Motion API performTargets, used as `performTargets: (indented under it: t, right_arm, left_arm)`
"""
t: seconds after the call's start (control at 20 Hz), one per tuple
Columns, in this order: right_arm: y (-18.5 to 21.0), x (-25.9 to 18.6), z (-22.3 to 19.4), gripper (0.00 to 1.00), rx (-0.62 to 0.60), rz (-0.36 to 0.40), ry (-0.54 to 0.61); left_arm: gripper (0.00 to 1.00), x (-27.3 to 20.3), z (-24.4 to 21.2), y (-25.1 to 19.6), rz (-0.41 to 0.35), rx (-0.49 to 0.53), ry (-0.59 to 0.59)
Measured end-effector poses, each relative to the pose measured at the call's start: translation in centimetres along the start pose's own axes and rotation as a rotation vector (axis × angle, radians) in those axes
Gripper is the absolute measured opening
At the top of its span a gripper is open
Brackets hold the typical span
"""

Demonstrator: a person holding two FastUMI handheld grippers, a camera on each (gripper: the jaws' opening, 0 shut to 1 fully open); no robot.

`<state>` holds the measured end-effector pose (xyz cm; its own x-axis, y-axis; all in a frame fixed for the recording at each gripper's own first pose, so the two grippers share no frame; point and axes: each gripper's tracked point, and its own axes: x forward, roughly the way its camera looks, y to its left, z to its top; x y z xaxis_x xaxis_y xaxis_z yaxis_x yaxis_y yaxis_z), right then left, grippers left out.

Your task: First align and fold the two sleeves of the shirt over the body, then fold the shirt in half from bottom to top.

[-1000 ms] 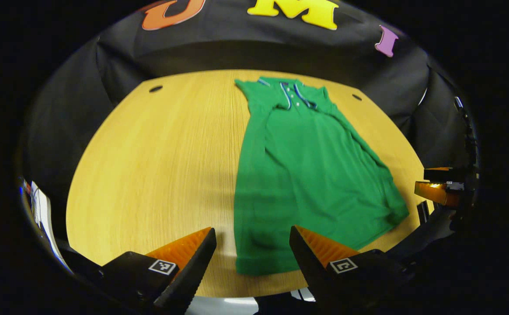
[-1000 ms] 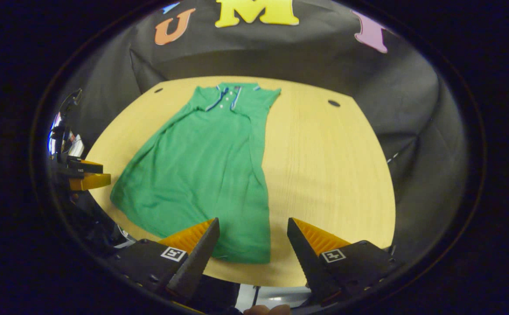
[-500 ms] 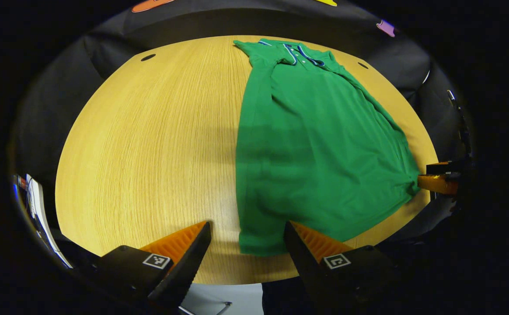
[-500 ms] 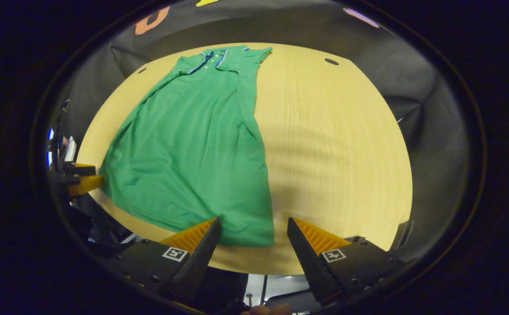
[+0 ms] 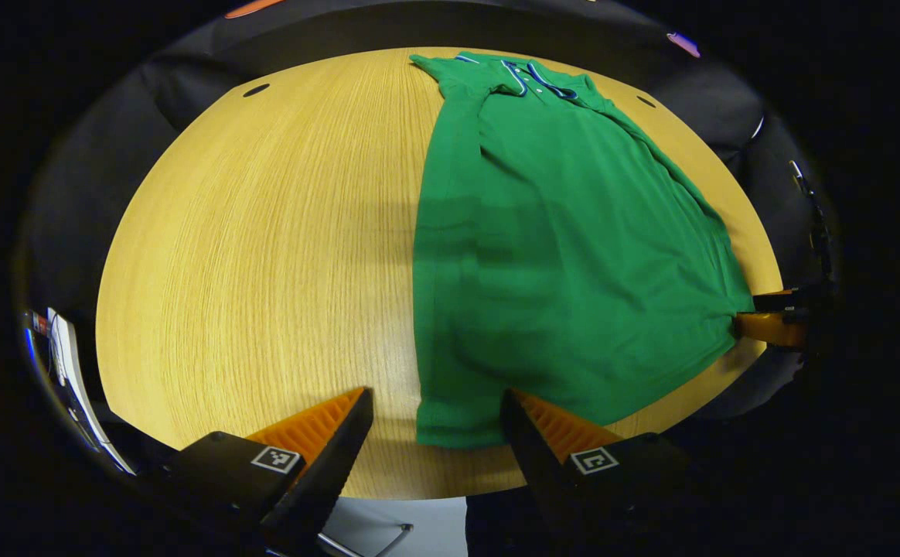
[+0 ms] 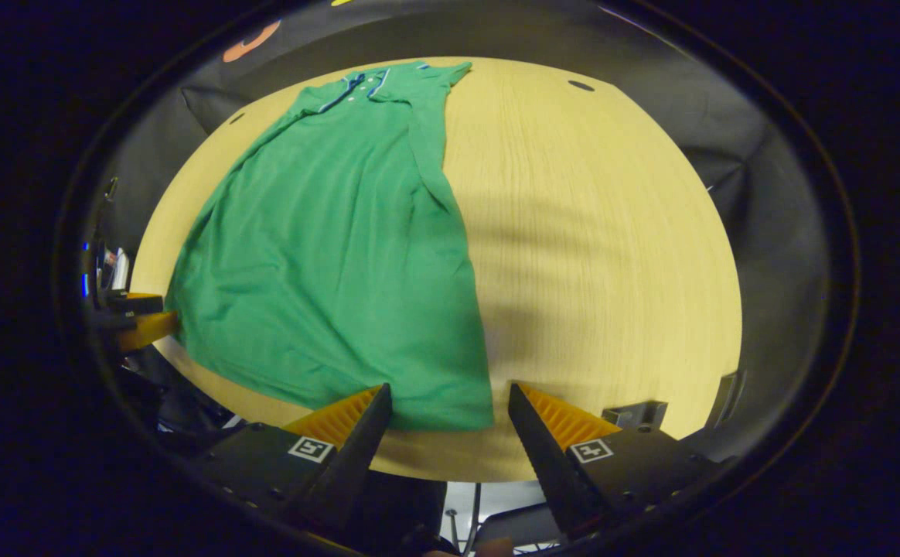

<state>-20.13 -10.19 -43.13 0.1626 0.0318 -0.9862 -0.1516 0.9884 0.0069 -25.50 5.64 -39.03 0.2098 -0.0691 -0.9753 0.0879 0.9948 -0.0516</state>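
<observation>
On the wooden table (image 5: pixel 264 255) the green shirt (image 5: pixel 558 247) lies flat with both sleeves already folded over the body, the collar at the far edge and the hem at the near edge. The left claw (image 5: pixel 434 433) stands wide open around the near left hem corner, holding nothing. The right claw (image 6: pixel 446 422) is also wide open at the near right hem corner, not gripping it.
</observation>
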Motion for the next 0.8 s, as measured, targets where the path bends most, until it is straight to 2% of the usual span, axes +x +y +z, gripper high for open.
performTargets:
  t: [0.1, 0.15, 0.25, 0.3, 0.35, 0.4, 0.45, 0.5, 0.55, 0.6, 0.65, 0.75, 0.8]
  right_arm:
    - [0.2, 0.1, -0.1, 0.95, 0.001, 0.000, 0.007]
    - [0.3, 0.0, 0.1, 0.92, -0.001, -0.001, 0.014]
    - [0.6, -0.1, -0.2, 0.82, 0.001, 0.001, 0.049]
    - [0.7, 0.0, -0.3, 0.72, 0.003, 0.005, 0.063]
    - [0.7, 0.1, -0.3, 0.65, 0.009, 0.008, 0.073]
    - [0.7, 0.1, -0.2, 0.51, 0.014, 0.015, 0.082]
    - [0.8, 0.1, 0.0, 0.46, 0.024, 0.026, 0.087]
    - [0.9, 0.1, -0.1, 0.31, 0.028, 0.028, 0.100]
    - [1.4, 0.2, 0.2, 0.27, 0.033, 0.059, 0.092]
    - [1.6, 0.0, 0.0, 0.16, 0.036, 0.062, 0.118]
    - [1.6, 0.1, 0.3, 0.05, 0.031, 0.058, 0.111]
    - [1.9, 0.0, 0.5, 0.06, -0.001, 0.062, 0.096]
    - [2.1, 0.1, 0.7, 0.00, -0.013, 0.060, 0.095]
  left_arm:
    - [1.00, 0.1, -0.2, -0.1, 0.003, -0.012, 0.012]
    - [1.00, 0.2, -0.4, -0.1, 0.005, -0.014, 0.022]
    - [1.00, 0.1, -0.8, -0.2, 0.003, -0.019, 0.051]
    - [1.00, 0.0, -0.8, -0.1, 0.001, -0.022, 0.058]
    - [0.92, 0.1, -0.9, -0.1, -0.001, -0.023, 0.066]
    - [0.87, 0.0, -0.9, -0.1, -0.005, -0.023, 0.073]
    - [0.77, 0.2, -0.9, -0.2, -0.011, -0.020, 0.082]
    - [0.76, 0.1, -1.0, -0.4, -0.020, -0.022, 0.088]
    - [0.55, 0.2, -0.9, -0.8, -0.040, -0.029, 0.094]
    - [0.41, 0.1, -0.8, -1.3, -0.063, -0.044, 0.097]
    - [0.11, 0.2, -0.8, -1.5, -0.063, -0.045, 0.093]
    - [0.06, 0.2, -0.9, -1.6, -0.072, -0.033, 0.096]
    - [0.06, 0.2, -0.9, -1.7, -0.077, -0.034, 0.098]
